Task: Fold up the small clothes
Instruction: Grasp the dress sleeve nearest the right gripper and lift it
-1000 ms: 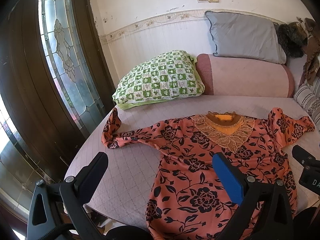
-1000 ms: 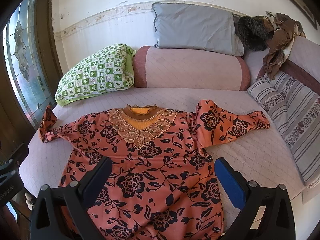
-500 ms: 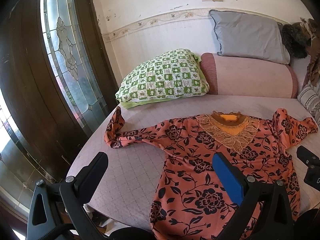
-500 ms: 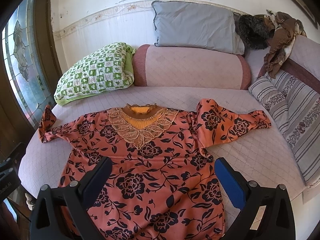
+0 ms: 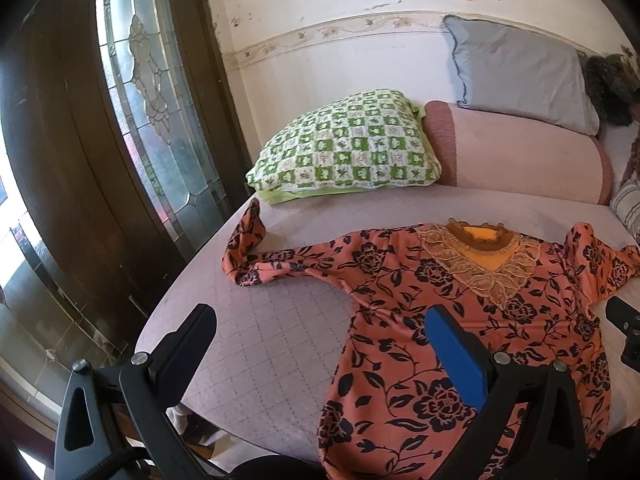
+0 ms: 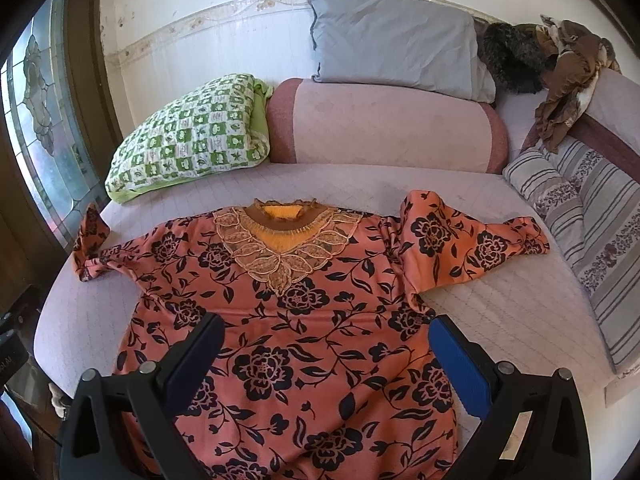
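You're in a home sitting room: a cushioned daybed point(image 6: 500, 300) with pillows point(image 6: 392, 56), a stained-glass door point(image 5: 160, 120), papered walls point(image 6: 200, 0).

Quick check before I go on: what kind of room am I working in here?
Most likely a home sitting room or bedroom. A floral top lies spread on a quilted pink daybed with a bolster, a green checked pillow and a grey pillow against the wall, beside a leaded-glass window.

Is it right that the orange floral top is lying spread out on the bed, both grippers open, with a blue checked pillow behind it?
Not quite: the checked pillow is green and white, as the right wrist view shows. The rest holds: the orange floral top lies spread out, left gripper and right gripper open.
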Motion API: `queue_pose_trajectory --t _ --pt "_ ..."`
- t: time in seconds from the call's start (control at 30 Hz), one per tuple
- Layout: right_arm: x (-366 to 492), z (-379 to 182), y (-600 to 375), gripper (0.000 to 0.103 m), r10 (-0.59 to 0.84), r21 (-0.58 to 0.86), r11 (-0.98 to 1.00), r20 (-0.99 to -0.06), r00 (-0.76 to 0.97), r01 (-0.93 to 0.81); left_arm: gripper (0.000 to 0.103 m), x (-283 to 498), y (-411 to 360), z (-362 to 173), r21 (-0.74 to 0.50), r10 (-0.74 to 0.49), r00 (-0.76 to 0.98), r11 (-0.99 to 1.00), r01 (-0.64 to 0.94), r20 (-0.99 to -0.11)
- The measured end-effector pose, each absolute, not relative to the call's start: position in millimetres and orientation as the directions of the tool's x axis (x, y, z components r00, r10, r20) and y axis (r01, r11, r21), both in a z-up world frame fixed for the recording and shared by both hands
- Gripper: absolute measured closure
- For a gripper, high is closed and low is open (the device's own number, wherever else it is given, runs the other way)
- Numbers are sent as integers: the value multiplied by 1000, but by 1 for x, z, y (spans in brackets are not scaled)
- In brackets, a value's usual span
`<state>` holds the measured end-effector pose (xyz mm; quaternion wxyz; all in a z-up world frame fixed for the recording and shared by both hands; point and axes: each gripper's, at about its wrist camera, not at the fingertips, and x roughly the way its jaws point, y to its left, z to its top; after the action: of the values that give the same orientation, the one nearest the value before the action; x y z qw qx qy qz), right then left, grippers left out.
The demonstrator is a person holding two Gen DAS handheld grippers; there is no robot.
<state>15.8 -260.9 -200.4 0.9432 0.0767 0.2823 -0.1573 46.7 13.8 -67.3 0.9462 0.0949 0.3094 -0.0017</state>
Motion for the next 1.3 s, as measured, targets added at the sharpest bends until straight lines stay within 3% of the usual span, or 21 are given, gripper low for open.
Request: queue_pose_trajectory --t 0.57,1.07,1.3 --pt "28 -197 -224 0 -200 50 961 -557 806 273 0 49 50 -65 154 94 809 988 -4 -580" --pt "35 -210 -253 0 -194 89 951 -570 798 295 0 57 24 -70 203 107 806 979 16 -582" --pt "43 -230 -324 0 -181 182 920 -590 787 348 0 105 -26 -112 87 -62 664 978 189 -745"
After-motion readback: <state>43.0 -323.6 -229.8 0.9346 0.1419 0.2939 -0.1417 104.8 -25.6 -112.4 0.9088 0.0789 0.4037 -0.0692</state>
